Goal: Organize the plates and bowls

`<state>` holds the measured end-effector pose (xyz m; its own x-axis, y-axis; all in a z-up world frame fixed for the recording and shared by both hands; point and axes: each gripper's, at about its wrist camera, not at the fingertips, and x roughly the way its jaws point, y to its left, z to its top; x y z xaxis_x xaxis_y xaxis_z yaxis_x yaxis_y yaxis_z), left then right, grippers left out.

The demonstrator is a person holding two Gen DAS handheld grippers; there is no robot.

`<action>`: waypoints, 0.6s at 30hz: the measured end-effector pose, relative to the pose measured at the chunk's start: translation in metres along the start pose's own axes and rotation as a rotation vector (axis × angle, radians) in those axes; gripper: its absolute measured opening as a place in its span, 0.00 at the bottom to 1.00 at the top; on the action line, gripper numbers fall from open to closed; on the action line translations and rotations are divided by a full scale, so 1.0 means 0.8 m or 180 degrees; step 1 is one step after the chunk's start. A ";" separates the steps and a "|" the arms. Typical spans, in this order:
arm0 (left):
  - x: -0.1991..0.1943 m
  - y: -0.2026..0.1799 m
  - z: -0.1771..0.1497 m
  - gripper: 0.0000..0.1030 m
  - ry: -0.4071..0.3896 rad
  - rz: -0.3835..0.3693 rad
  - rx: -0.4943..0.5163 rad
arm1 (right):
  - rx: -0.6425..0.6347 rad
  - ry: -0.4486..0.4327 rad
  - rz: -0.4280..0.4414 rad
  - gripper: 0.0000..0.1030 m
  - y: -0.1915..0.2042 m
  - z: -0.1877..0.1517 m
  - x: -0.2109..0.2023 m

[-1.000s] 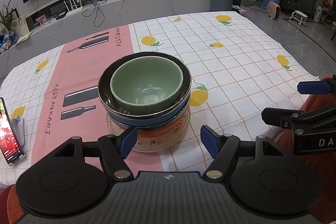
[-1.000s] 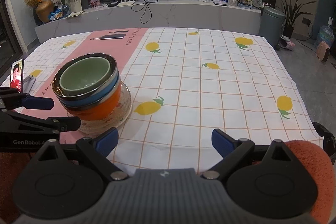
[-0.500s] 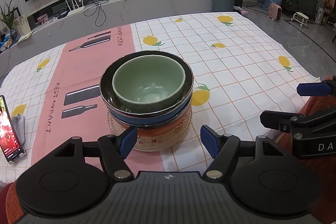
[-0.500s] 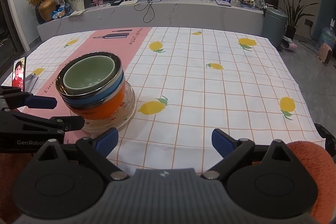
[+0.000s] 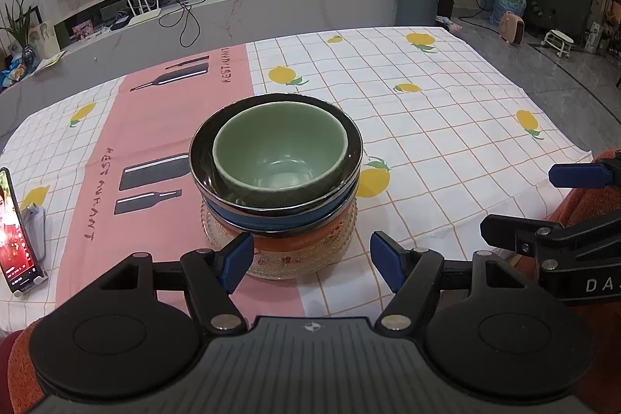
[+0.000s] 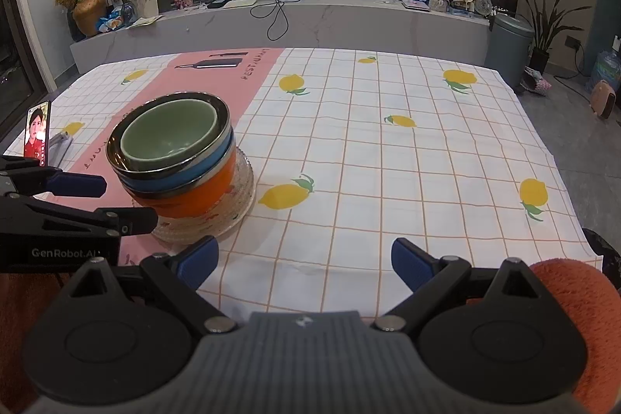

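A stack of nested dishes stands on the surface (image 5: 446, 111), just ahead of the left tongs (image 5: 312, 260) and ahead and to the left of the right tongs (image 6: 304, 264). At the bottom is a clear beaded glass plate (image 5: 341, 239); in it sits an orange bowl (image 6: 205, 194), in that a blue bowl (image 5: 279, 222), then a shiny dark metal bowl (image 5: 351, 146), and innermost a pale green bowl (image 5: 279, 158), which holds nothing (its glazed bottom shows plainly). The green bowl sits off-centre in the metal one, pushed towards the tongs' side.

The left tongs stand wide with nothing between the blue pads, which flank the near edge of the glass plate without touching it. The right tongs are likewise wide and hold nothing, over bare lemon-print tablecloth (image 6: 388, 161), with the stack off beyond their left pad.

A phone (image 5: 15, 231) with a lit screen is propped upright far to the left of the left tongs.
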<state>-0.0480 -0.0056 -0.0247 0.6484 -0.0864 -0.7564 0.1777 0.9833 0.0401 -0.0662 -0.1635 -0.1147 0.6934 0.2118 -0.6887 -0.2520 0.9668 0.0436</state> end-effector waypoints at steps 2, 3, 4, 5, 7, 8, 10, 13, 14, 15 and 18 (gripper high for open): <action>0.000 0.000 0.000 0.78 0.0000 -0.0003 0.0001 | 0.0001 0.0004 -0.0001 0.91 0.000 0.000 0.000; 0.000 0.000 -0.001 0.78 -0.0001 -0.0004 0.0001 | 0.0000 0.0003 -0.0001 0.91 0.000 0.000 0.000; 0.000 0.000 -0.001 0.78 0.0000 -0.0004 -0.0002 | -0.0002 0.0003 -0.0002 0.91 0.000 0.000 0.000; 0.000 0.000 -0.001 0.78 -0.0001 -0.0003 -0.0003 | -0.0005 0.0003 -0.0002 0.91 0.001 0.000 0.000; 0.000 0.000 -0.001 0.78 0.0000 -0.0001 -0.0002 | -0.0006 0.0005 -0.0001 0.91 0.001 0.000 0.000; 0.000 0.001 -0.001 0.78 0.0000 0.0000 -0.0003 | -0.0006 0.0005 0.0001 0.91 0.001 0.000 0.000; 0.000 0.001 -0.001 0.78 0.0001 -0.0002 -0.0003 | -0.0012 0.0006 0.0003 0.91 0.002 -0.001 0.000; 0.001 0.001 -0.001 0.78 0.0014 -0.0002 -0.0003 | -0.0009 0.0006 0.0007 0.91 0.003 -0.001 0.001; 0.001 0.001 -0.001 0.78 0.0016 0.0000 0.0000 | -0.0009 0.0006 0.0007 0.91 0.003 -0.001 0.001; 0.001 0.001 -0.001 0.78 0.0016 0.0002 0.0003 | -0.0009 0.0006 0.0004 0.91 0.003 -0.001 0.001; 0.001 0.001 -0.002 0.78 0.0024 0.0000 0.0007 | -0.0008 0.0009 0.0003 0.91 0.004 -0.001 0.001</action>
<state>-0.0483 -0.0049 -0.0264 0.6427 -0.0851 -0.7614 0.1793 0.9829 0.0415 -0.0672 -0.1607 -0.1156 0.6912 0.2124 -0.6907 -0.2543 0.9662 0.0426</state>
